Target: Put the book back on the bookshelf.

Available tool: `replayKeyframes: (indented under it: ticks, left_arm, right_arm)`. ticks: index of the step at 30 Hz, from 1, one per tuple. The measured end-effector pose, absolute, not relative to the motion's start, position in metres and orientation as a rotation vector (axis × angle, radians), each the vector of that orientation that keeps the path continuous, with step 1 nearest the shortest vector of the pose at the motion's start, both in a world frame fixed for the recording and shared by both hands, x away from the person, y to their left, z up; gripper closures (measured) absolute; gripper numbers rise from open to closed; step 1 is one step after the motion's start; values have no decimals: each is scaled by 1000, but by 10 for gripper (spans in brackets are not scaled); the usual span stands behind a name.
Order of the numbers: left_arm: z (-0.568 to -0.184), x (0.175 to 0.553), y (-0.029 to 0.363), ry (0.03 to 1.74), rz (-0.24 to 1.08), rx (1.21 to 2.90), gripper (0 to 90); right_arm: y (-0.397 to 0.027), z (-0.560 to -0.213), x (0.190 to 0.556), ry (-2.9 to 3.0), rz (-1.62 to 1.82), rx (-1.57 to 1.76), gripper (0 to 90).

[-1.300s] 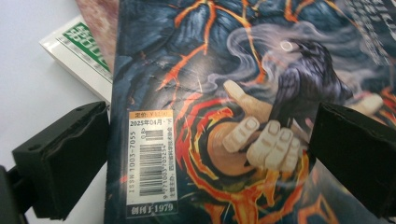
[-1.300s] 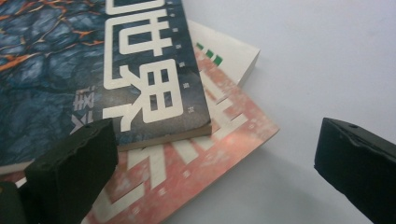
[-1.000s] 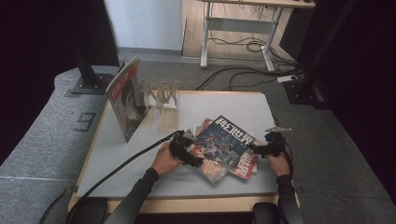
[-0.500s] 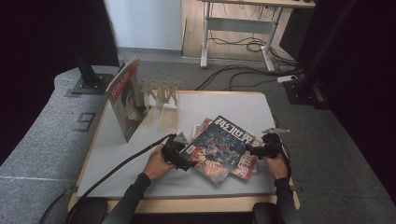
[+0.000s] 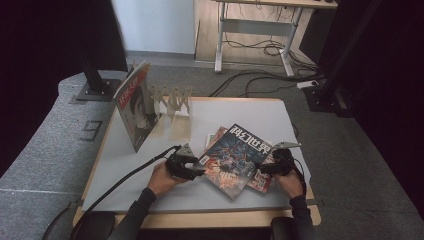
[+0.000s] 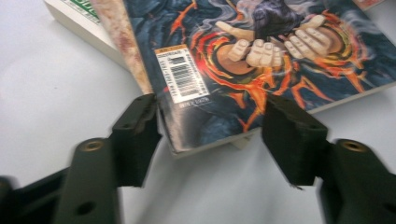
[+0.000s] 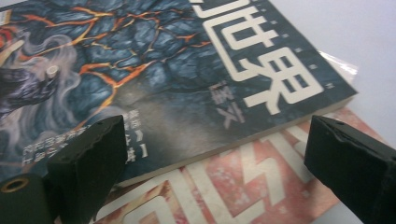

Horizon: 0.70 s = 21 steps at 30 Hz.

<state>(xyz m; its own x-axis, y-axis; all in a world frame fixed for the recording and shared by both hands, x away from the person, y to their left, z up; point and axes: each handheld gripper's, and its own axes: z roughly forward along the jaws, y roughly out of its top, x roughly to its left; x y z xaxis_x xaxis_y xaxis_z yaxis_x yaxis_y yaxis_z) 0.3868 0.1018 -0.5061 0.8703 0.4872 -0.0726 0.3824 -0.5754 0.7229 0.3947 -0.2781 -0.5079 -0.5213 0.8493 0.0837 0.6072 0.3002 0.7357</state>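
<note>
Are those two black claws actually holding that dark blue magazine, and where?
Not gripped yet: the dark blue magazine lies on the stack, its corner between the left gripper's closing fingers.

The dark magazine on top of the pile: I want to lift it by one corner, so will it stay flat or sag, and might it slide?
The dark magazine has a thick squared spine, so it probably sags only mildly. Its cover looks glossy and it lies on a red magazine, so a push likely makes it slide. The left gripper straddles its barcode corner, which may bend there.

Looking forward and down from above the near side of the white table (image 5: 125, 165); riding close on each gripper, facing along the jaws at the dark-covered magazine (image 5: 235, 159) (image 6: 261, 56) (image 7: 154, 60), apparently from opposite edges
</note>
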Motion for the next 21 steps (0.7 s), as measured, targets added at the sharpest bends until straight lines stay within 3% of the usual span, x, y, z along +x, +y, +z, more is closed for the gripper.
replayKeyframes:
  ticks: [9,21]
  left_arm:
    - [-508,377,102,607,157,2241,498]
    - [-511,360,90,571,112,2221,492]
  right_arm:
    - [-274,-509,396,2270,1059,1300,60]
    - [-276,-509,398,2271,1076,1298,132]
